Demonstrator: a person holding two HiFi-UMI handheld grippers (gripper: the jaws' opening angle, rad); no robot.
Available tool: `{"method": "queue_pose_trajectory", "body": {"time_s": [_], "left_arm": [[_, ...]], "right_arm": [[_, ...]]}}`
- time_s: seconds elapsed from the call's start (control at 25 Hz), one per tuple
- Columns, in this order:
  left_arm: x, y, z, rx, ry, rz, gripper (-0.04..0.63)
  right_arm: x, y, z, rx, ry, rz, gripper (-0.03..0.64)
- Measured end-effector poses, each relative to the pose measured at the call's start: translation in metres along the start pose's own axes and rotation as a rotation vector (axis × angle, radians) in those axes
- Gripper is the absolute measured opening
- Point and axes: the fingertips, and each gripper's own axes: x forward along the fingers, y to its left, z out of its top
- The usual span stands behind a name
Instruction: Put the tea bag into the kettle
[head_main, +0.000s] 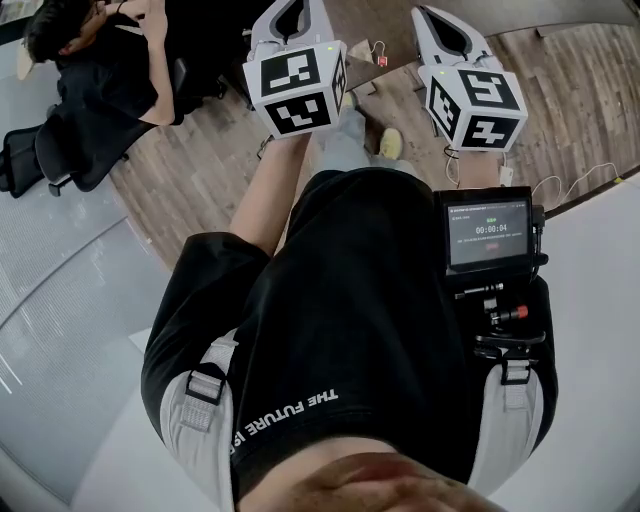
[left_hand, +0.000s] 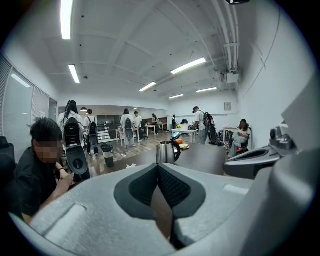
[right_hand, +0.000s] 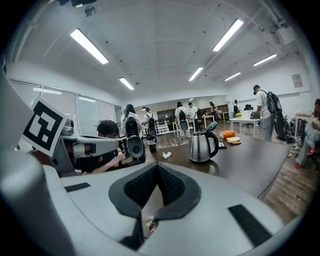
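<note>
Left gripper (left_hand: 158, 167): jaws shut tip to tip, nothing between; right gripper (right_hand: 157, 166): likewise closed and empty; ribbed black pads in smooth grey shells. Kettle (right_hand: 202, 146): polished steel, rounded, black handle, lid seemingly raised; on dark table (right_hand: 250, 160), 2 o'clock of the right jaws, well apart. White crumpled scrap (right_hand: 166, 155) at kettle's 9 o'clock, possibly the tea bag; risks: limp paper slipping the pinch; kettle nudged.

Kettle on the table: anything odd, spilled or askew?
Nothing spilled or tipped. The kettle stands upright on the dark table, its lid flipped open. A small white crumpled thing lies on the table beside it, apart; too small to identify.
</note>
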Motion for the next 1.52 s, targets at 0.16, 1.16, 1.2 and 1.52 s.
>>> {"method": "queue_pose_trajectory", "body": {"time_s": [0.16,1.16,1.2,1.52], "left_arm": [[-0.002,0.002,-0.001,-0.007,-0.007,0.007,0.005],[0.000,-0.013,-0.050,-0.002,0.115,-0.053,0.005],[0.002,-0.015,-0.050,-0.003,0.118,-0.061,0.005],[0.017,-0.026,-0.059,0.009,0.153,-0.119,0.005]], "right_arm": [[0.000,0.002,0.000,-0.024,0.000,0.001,0.005],[0.000,0.004,-0.036,-0.017,0.116,0.035,0.005],[0.000,0.003,-0.039,-0.019,0.128,0.035,0.005],[-0.005,-0.007,-0.089,-0.053,0.295,0.074,0.005]]}}
